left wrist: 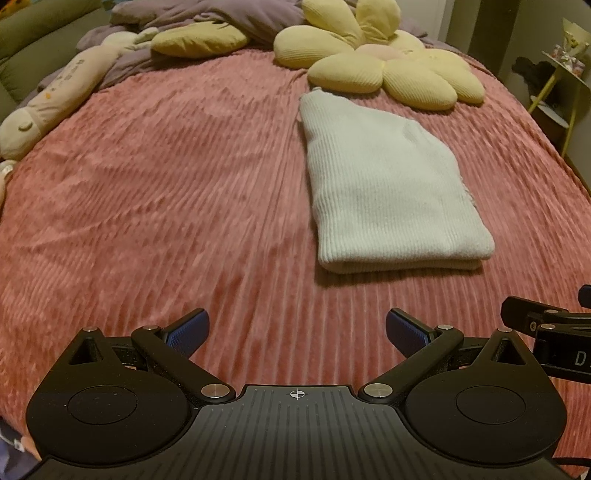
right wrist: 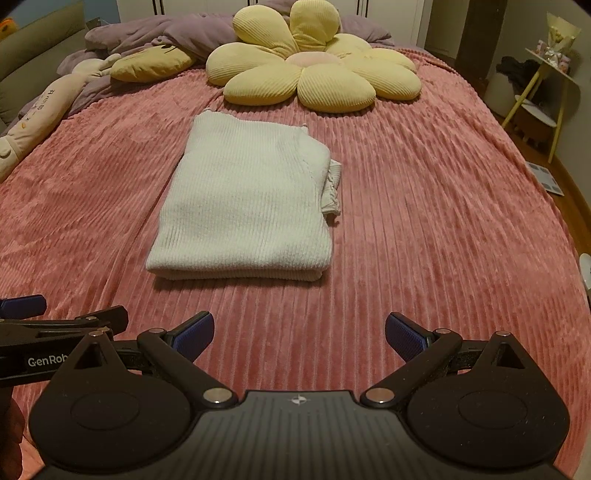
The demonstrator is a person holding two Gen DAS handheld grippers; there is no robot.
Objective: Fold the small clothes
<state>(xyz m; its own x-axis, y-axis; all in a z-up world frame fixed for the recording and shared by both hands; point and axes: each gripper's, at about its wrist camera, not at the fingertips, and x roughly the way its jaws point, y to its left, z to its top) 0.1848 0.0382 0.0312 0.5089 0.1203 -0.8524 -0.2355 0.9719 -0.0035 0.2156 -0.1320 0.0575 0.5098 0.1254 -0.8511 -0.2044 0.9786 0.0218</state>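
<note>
A white ribbed knit garment [left wrist: 388, 184] [right wrist: 247, 203] lies folded into a flat rectangle on the pink ribbed bedspread [left wrist: 166, 184] [right wrist: 443, 221]. A cuff sticks out at its right edge in the right wrist view. My left gripper [left wrist: 297, 328] hovers open near the bed's front, to the left of the garment and short of it, holding nothing. My right gripper [right wrist: 299, 330] is open too, empty, just in front of the garment's near fold. Each gripper's side shows at the edge of the other's view.
A yellow flower-shaped cushion [left wrist: 380, 62] [right wrist: 314, 70] lies just beyond the garment. A long cream plush toy [left wrist: 55, 99] [right wrist: 33, 110] lies along the left edge, with a purple duvet [left wrist: 207, 14] behind it. A small side table [right wrist: 543, 92] stands on the floor to the right.
</note>
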